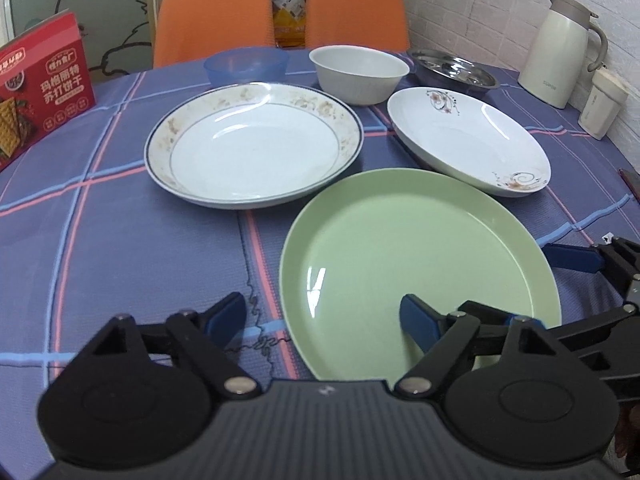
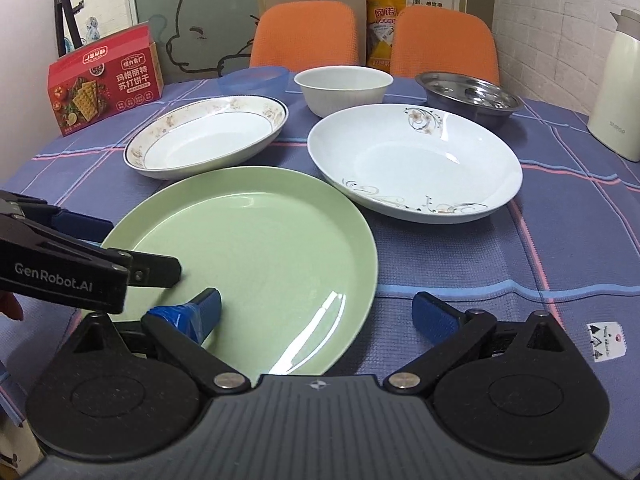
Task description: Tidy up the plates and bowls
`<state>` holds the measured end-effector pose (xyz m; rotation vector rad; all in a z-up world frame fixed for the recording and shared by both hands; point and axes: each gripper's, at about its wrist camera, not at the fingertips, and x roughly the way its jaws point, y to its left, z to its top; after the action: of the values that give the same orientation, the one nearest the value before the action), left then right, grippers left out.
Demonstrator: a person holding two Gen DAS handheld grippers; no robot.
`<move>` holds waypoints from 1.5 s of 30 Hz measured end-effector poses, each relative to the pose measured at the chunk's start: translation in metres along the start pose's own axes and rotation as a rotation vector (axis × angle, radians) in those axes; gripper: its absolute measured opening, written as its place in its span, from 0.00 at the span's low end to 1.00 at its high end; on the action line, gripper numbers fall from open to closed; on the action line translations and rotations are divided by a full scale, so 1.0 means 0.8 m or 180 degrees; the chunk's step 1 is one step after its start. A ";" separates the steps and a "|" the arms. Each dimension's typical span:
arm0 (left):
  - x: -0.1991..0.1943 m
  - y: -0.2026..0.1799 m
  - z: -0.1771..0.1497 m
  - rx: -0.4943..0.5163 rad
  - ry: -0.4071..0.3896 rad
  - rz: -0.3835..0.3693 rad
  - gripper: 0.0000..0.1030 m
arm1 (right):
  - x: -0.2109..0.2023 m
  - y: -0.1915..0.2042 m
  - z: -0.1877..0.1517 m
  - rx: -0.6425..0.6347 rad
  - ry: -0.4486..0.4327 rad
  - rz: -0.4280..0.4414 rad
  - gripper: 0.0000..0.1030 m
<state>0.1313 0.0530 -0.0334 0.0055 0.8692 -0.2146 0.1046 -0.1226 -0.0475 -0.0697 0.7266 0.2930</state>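
A green plate (image 1: 416, 264) (image 2: 256, 248) lies nearest on the checked tablecloth. My left gripper (image 1: 322, 320) (image 2: 120, 246) is open, one finger over the plate's inside and the other over the cloth beside its left rim. My right gripper (image 2: 320, 314) is open astride the plate's right rim; a blue pad (image 1: 572, 259) of it shows at the edge of the left wrist view. Behind the green plate are a floral-rimmed plate (image 1: 252, 144) (image 2: 208, 136) and a white swirl-patterned plate (image 1: 468, 136) (image 2: 416, 160). Farther back stand a blue bowl (image 1: 246, 65) (image 2: 256, 79), a white bowl (image 1: 358, 74) (image 2: 344, 90) and a steel bowl (image 1: 456, 70) (image 2: 468, 96).
A red cracker box (image 1: 40, 88) (image 2: 104, 80) stands at the table's left. At the right wall are a cream jug (image 1: 560, 52) (image 2: 618, 96) and a small white container (image 1: 602, 104). Two orange chairs (image 1: 214, 20) (image 2: 306, 36) sit behind the table.
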 end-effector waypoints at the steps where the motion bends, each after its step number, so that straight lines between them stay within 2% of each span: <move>1: 0.000 -0.005 0.000 0.0025 -0.0035 -0.0023 0.65 | 0.002 0.005 -0.001 -0.0055 -0.0056 0.0057 0.85; 2: -0.001 -0.006 0.001 -0.0005 -0.0053 -0.0140 0.52 | 0.003 0.009 -0.004 -0.0090 -0.0139 0.0087 0.86; 4: 0.001 -0.010 0.002 -0.0053 -0.0096 -0.0070 0.52 | 0.005 0.017 -0.008 -0.0124 -0.0244 0.0120 0.86; 8: -0.001 -0.011 0.001 -0.0130 -0.0089 -0.0035 0.51 | 0.002 0.017 -0.003 0.0030 -0.0216 0.0119 0.86; 14: -0.030 0.012 -0.010 -0.0308 -0.0063 0.0040 0.51 | -0.016 0.052 -0.003 -0.0037 -0.0288 0.0181 0.86; 20: -0.073 0.064 -0.030 -0.0512 -0.0136 0.0453 0.51 | -0.006 0.110 0.010 -0.0150 -0.0325 0.0568 0.87; 26: -0.079 0.111 -0.046 -0.0721 -0.0108 0.0611 0.51 | 0.014 0.152 0.017 -0.0258 -0.0251 0.0758 0.87; 34: -0.054 0.104 -0.047 -0.0643 -0.0130 0.0432 0.51 | 0.023 0.145 0.010 -0.0261 -0.0142 0.0531 0.87; 35: -0.054 0.103 -0.047 -0.0636 -0.0138 0.0412 0.54 | 0.023 0.144 0.009 -0.0255 -0.0144 0.0534 0.87; 36: -0.053 0.103 -0.047 -0.0633 -0.0145 0.0378 0.62 | 0.022 0.142 0.008 -0.0252 -0.0149 0.0561 0.87; 40: -0.060 0.114 -0.047 -0.0730 -0.0242 0.0244 0.67 | 0.016 0.130 0.014 -0.0281 -0.0081 0.0641 0.85; 45: -0.084 0.140 -0.026 -0.0868 -0.0519 0.0293 0.69 | -0.005 0.085 0.040 0.0002 -0.0331 0.0537 0.86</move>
<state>0.0949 0.1770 -0.0050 -0.2230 0.7280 -0.0086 0.1028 -0.0531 -0.0188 0.0076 0.6301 0.4545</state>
